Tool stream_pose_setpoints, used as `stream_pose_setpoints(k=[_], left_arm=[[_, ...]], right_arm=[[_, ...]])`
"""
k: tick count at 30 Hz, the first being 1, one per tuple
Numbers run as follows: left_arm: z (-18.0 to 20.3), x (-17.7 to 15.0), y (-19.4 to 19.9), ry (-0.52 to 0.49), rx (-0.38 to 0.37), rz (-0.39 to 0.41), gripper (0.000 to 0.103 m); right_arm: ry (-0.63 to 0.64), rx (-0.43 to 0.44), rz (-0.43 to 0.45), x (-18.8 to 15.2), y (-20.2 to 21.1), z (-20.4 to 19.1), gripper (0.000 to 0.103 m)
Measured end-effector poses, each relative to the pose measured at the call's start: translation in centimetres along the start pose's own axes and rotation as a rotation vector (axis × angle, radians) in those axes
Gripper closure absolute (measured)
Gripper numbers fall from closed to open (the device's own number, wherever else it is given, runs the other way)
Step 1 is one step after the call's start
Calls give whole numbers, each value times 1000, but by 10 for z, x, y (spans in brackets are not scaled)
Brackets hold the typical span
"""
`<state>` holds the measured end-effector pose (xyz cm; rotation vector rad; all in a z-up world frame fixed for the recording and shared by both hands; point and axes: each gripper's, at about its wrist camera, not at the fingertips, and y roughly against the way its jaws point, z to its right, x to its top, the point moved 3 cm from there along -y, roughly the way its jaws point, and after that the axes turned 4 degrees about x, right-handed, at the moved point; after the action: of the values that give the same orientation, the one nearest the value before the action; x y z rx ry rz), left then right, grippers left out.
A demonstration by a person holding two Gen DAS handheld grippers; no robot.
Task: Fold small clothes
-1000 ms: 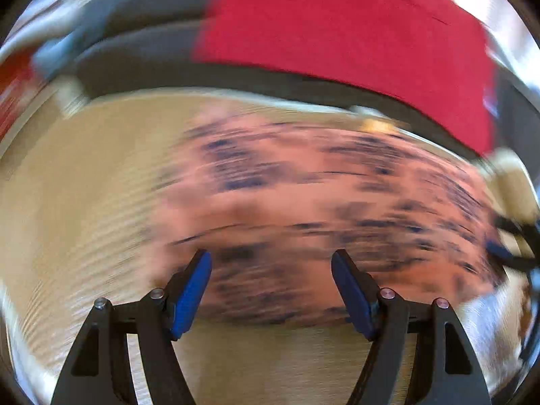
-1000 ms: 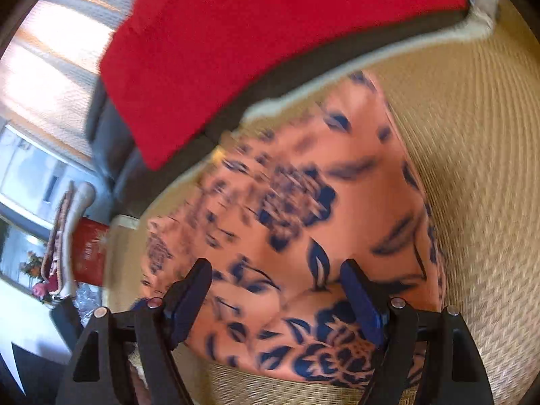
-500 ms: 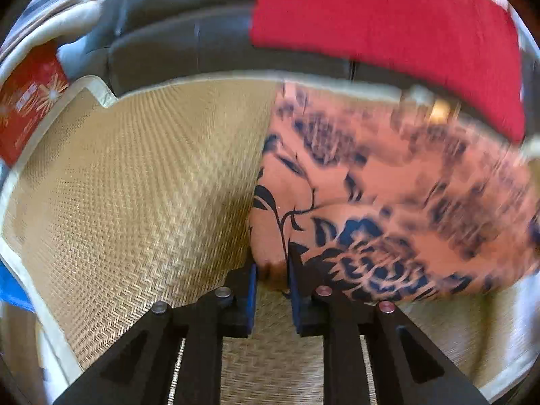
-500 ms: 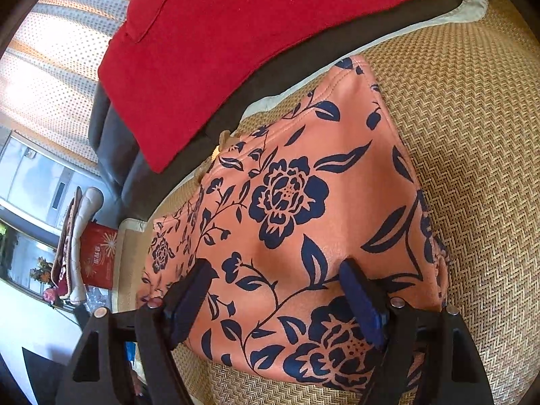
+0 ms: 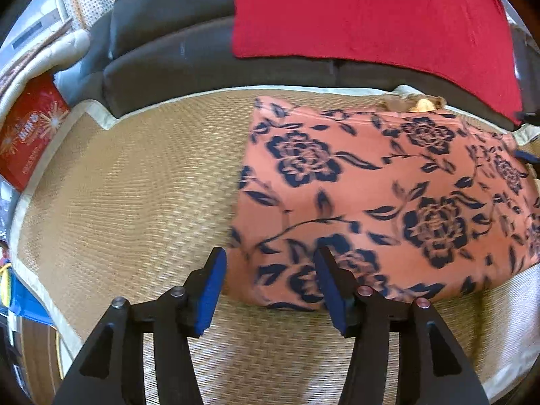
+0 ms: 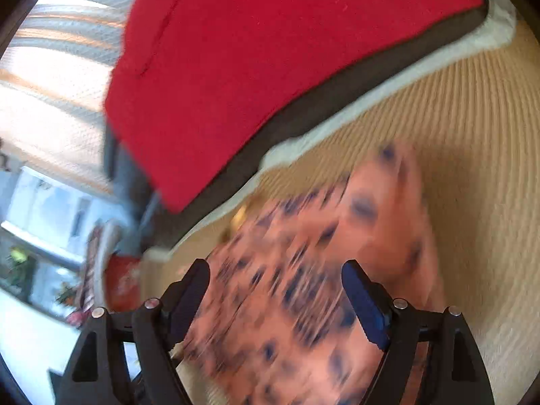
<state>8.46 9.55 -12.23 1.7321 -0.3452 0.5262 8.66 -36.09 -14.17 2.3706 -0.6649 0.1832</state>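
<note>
The salmon-orange garment with navy floral print (image 5: 378, 199) lies folded into a rough rectangle on the woven straw-coloured mat (image 5: 135, 195), toward the mat's right half in the left wrist view, its far edge close to the mat's pale fabric border. I read its surface as mostly flat, with a soft crease line across the near part. A small tan and yellow detail (image 5: 413, 103) sits at its far edge; I cannot tell what it is.

My left hand-held gripper (image 5: 270, 287) hangs over the garment's near left corner with blue-padded fingers (image 5: 212, 287) spread wide and nothing between them. My right hand-held gripper (image 6: 275, 303) is likewise spread apart above the same garment (image 6: 320, 287); that view is heavily blurred, so I cannot tell whether it touches cloth.

Beyond the mat runs a dark grey sofa cushion (image 5: 189, 57), with a red fabric throw (image 5: 364, 17) draped over it. A red printed box (image 5: 28, 131) stands at the mat's far left edge. Bright window light (image 6: 50, 77) fills the left of the right wrist view.
</note>
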Motion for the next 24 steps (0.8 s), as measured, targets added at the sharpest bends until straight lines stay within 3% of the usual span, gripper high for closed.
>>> stream_pose_setpoints(k=[1,4,7,12,18,20,24], left_arm=[[6,2,-1,-2,-9,-5,47],[11,-4,9,-20,-13,-8,47],[18,-2,7,-25,-26,-14,46],[23,1,4,-16,-51,-15,46],[35,-1,12,-32,-73,-12,45],[40,-1,14,-38,-87,-11,45],[46,1,19,-11,-120,-4,36]], right_arm=[[-77,-29,-19,16,-13,23,20],[-228,83,49,31,-10,47,20],[-146,101,94,18,13,26,17],[-56,138,63,-60,56,4,15],[-173,171,45,-178,81,24,10],[-227,161,49,-197,77,39,10],[-292,189,134,-192,84,52,11]])
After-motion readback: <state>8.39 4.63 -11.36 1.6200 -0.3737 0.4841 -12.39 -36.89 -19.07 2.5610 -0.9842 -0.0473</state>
